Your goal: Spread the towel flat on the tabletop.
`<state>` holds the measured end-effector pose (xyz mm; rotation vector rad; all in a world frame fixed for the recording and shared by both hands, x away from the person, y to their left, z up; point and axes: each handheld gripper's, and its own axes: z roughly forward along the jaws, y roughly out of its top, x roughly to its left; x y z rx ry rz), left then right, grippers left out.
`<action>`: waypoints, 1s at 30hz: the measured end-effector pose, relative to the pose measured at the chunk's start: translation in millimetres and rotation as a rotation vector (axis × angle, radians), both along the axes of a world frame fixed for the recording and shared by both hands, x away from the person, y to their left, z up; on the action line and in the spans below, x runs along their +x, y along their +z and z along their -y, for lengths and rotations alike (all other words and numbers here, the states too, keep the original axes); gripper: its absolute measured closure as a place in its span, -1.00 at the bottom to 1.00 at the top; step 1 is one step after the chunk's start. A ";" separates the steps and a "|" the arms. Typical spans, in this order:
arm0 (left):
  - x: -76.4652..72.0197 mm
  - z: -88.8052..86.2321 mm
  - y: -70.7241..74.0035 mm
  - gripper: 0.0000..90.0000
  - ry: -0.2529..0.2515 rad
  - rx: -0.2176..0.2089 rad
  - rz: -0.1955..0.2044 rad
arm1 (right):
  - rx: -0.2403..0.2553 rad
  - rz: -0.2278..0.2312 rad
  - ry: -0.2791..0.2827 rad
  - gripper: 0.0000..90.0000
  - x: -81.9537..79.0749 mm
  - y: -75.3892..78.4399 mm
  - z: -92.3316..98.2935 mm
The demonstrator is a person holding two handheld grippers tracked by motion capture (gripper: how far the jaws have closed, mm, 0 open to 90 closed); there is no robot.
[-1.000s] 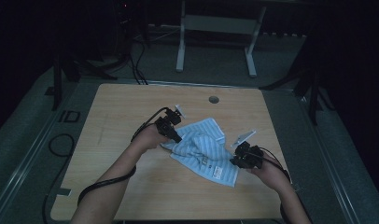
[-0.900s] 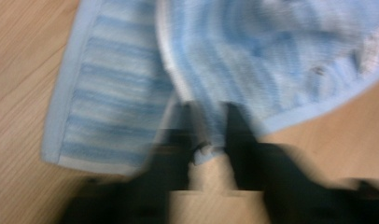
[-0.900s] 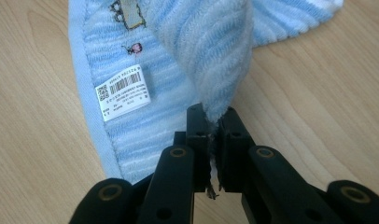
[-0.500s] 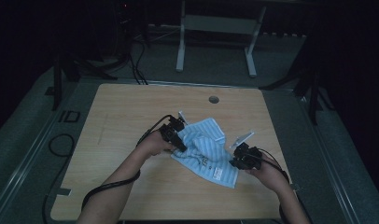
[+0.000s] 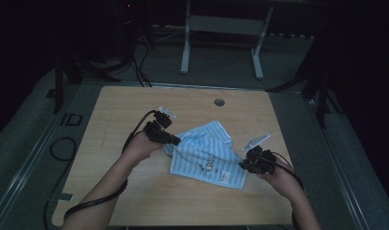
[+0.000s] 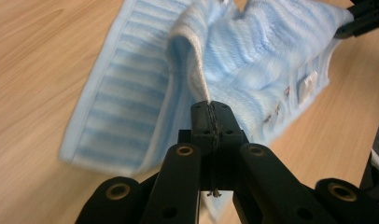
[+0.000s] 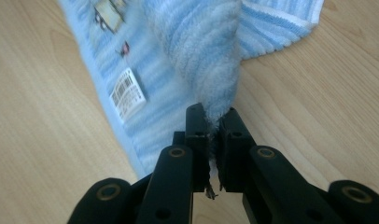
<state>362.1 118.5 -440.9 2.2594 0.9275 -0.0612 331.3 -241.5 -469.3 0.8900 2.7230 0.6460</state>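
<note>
Left gripper (image 6: 210,108): jaws pinched flat on a raised edge of the towel (image 6: 253,70), fabric lifted into a ridge just ahead of the tips.
Right gripper (image 7: 212,116): jaws closed on a thick bunched corner of the same towel, threads showing between them.
Towel, blue-and-white striped: lies on the wooden table (image 5: 135,196) between the two hands, rumpled, a barcode label (image 7: 128,91) on the flat part beside the right gripper.
Handling note (judgement): the step looks like lifting and spreading or folding. Keep both pinches firm, raise the two hands evenly, draw them apart until the ridge flattens, avoid tugging one side so the thin left-hand hold does not slip.
Far edge: round hole (image 5: 219,102) in the tabletop, well apart.
</note>
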 end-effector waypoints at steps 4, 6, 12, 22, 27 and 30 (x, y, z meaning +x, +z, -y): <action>-47.8 -9.5 -24.4 0.98 -0.037 -0.006 -0.023 | -0.003 -0.001 0.039 0.86 -26.7 -8.7 -6.3; -69.4 -12.9 -38.4 0.98 -0.043 -0.015 -0.041 | -0.009 -0.009 0.052 0.85 -37.7 -15.4 -9.8; -107.6 -14.1 -73.0 0.98 -0.080 0.025 -0.101 | -0.032 -0.052 0.087 0.84 -62.2 -37.2 -20.0; -124.0 -4.2 -97.3 0.97 -0.131 0.070 -0.171 | -0.044 -0.132 0.101 0.58 -76.9 -53.2 -15.1; -121.5 -12.3 -79.0 0.39 -0.122 0.060 -0.156 | -0.036 -0.085 0.086 0.35 -69.7 -27.4 -4.6; -111.4 -20.8 -60.5 0.21 -0.087 0.049 -0.121 | -0.035 -0.048 0.068 0.23 -57.1 -7.7 -0.7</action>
